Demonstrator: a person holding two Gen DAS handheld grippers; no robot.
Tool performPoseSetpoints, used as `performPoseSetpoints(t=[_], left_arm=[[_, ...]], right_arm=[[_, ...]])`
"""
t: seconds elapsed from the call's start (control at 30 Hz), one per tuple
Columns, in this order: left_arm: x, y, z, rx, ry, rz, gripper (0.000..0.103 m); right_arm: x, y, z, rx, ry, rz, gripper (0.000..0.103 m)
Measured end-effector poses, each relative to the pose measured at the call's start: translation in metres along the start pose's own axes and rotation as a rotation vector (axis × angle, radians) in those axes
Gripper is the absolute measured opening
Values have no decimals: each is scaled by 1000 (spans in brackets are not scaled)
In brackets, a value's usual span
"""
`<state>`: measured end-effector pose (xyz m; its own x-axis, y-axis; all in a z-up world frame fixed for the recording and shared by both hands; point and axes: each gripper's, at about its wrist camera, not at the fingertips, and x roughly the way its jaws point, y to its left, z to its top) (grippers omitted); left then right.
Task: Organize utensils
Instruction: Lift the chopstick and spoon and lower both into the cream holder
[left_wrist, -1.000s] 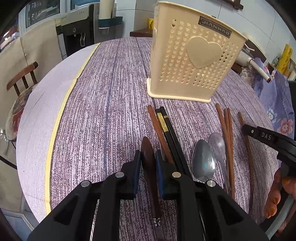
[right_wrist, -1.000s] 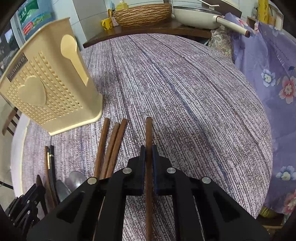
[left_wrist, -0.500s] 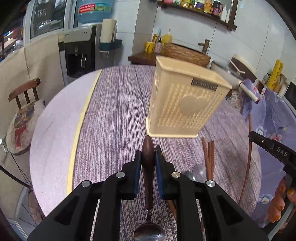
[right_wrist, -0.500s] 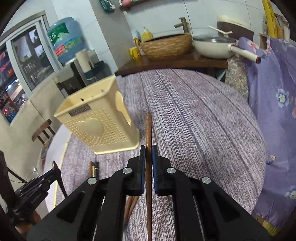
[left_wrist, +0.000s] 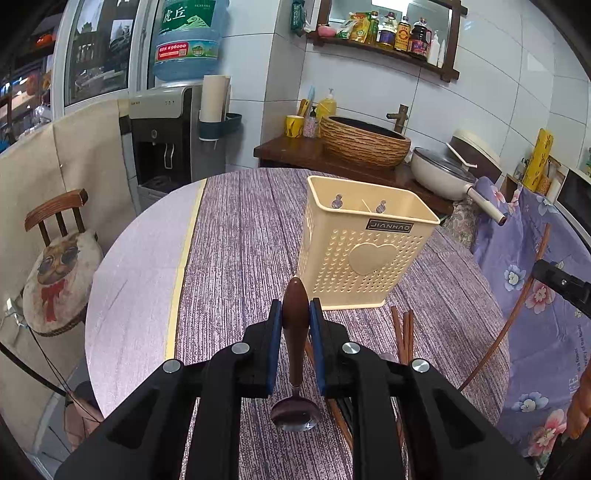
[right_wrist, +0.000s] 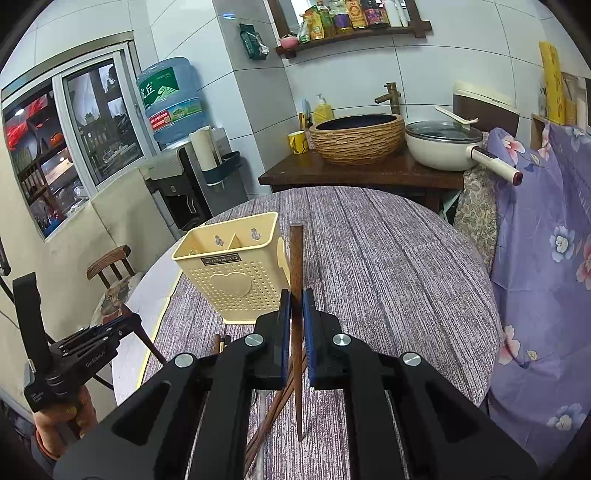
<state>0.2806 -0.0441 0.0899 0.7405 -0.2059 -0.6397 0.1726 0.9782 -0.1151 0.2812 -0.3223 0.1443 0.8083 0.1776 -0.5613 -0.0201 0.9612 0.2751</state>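
Mid-carry, both loads lifted clear of the desk (left_wrist: 229, 258), with delivery into the holder (left_wrist: 364, 254) judged to be next.

Left claw (left_wrist: 295, 317) clenched on the dark wooden handle of a spoon (left_wrist: 295, 332), handle end pointing forward toward the holder, metal bowl hanging back beneath the fingers (left_wrist: 274, 332). Right claw (right_wrist: 293, 314) clenched on a single brown chopstick (right_wrist: 296, 266), blunt end forward and up, thin tip trailing down over the desk. Same chopstick visible at the right edge of the left wrist view, slanting down from the right claw.

Cream perforated holder upright on the purple-striped cloth, open top facing up, a divider splitting it into two compartments; nothing clearly seen inside yet. Both claws short of it, neither above the opening. More chopsticks (left_wrist: 404, 328) lying loose on the desk just in front of the holder's base; part of another utensil hidden under the claws.

Next move, by judgement: raise each piece over the rim, tip it toward vertical, aim for one compartment and release only once the lower end is inside. Spoon handle-forward, so some turning of the wrist likely needed. Risk: a long chopstick catching the rim or nudging the light holder.
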Motion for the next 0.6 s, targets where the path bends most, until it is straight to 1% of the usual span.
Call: performPoseSetpoints(t=[0.2, 0.37, 0.5, 0.6], left_arm=[[-8, 1, 2, 7, -18, 3, 16], [-16, 0, 10, 11, -36, -5, 16], [-24, -3, 24, 21, -59, -13, 16], [-33, -4, 43, 16, -80, -31, 16]], right_arm=[[-4, 5, 3, -24, -6, 3, 8], [-8, 10, 10, -40, -7, 18, 8], [-12, 17, 24, -46, -27, 28, 8], [-15, 24, 41, -52, -51, 35, 8]])
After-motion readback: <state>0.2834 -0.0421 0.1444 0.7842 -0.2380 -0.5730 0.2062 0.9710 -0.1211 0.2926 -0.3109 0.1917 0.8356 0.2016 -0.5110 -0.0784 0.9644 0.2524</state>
